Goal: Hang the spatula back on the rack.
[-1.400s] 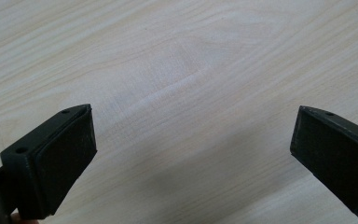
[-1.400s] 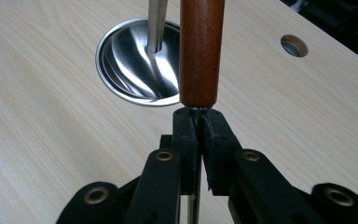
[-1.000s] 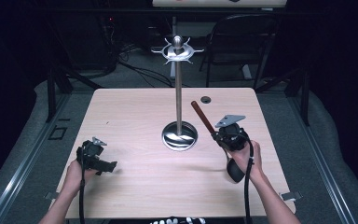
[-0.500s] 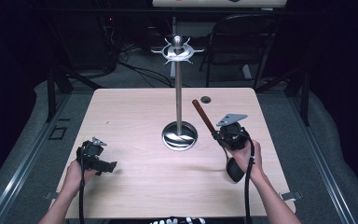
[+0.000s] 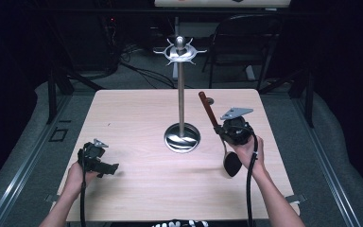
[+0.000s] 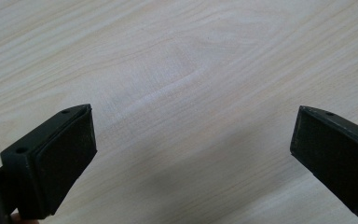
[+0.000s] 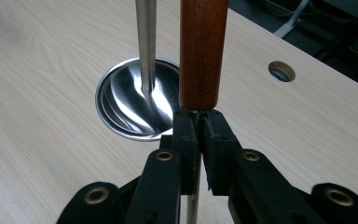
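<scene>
High view, so: had the right claw clamped shut on a long utensil, over the right half of the table. Gripped it on the thin metal shaft right where the wooden handle ended. Pointed that handle up and away, leaning toward the pole of the metal stand, close to it but not touching as far as could be told. Left the black head hanging at the other end, down by the hand and low over the wood; couldn't tell if it touched the table.

Right gripper view, same story up close: pads pinched tight around the shaft, barely any gap, with the reddish-brown handle rising straight out of them. Showed the stand's shiny round base just to the left behind the claw, and a small round hole in the tabletop farther back on the right.

Left gripper view: caught the left claw spread wide with nothing between the pads, just pale wood grain underneath. Sat well apart from the utensil, near the front left of the table in the high view, held low in the other hand.

Also spotted hooks fanning out at the top of the stand and a dark chair behind the table.
</scene>
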A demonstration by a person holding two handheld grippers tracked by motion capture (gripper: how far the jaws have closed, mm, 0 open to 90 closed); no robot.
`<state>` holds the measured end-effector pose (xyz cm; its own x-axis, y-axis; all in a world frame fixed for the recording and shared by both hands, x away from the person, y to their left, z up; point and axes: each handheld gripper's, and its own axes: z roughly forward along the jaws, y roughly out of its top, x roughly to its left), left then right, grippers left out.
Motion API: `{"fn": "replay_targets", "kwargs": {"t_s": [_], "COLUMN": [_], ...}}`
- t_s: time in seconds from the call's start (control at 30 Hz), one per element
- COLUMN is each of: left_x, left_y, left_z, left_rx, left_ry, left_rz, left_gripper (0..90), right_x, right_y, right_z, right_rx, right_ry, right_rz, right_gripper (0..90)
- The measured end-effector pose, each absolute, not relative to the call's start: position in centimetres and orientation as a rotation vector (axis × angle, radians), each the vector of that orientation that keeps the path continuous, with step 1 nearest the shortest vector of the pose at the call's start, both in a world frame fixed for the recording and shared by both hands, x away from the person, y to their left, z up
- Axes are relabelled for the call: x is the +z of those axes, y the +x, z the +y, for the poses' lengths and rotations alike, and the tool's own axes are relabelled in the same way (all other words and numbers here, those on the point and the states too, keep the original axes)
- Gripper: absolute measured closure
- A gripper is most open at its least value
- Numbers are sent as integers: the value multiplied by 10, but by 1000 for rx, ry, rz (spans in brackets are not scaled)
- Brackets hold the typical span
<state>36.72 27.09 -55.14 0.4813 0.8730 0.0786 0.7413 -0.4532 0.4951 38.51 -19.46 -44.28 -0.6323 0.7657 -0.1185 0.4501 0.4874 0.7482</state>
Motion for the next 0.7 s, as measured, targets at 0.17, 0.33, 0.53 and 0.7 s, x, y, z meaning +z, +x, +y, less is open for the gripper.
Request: {"fn": "replay_targets", "kwargs": {"t_s": [0.17,0.33,0.53,0.7], "left_x": [-552,-552,-552,-552], "left_y": [367,367,368,367], "left_z": [270,270,270,270], "left_rx": [453,451,450,452], "left_ry": [2337,2338,2338,2338], "left_rz": [1348,1348,1346,1346], "left_gripper": [0,0,0,0], "right_x": [-440,-436,-431,-426], "right_y": [386,388,392,395], "right_z": [-194,-193,-187,-183], "right_rx": [986,1002,1027,1032], "right_ry": [1007,1002,992,980], "right_rz": [2285,2276,2256,2243], "right_gripper": [851,851,851,851]}}
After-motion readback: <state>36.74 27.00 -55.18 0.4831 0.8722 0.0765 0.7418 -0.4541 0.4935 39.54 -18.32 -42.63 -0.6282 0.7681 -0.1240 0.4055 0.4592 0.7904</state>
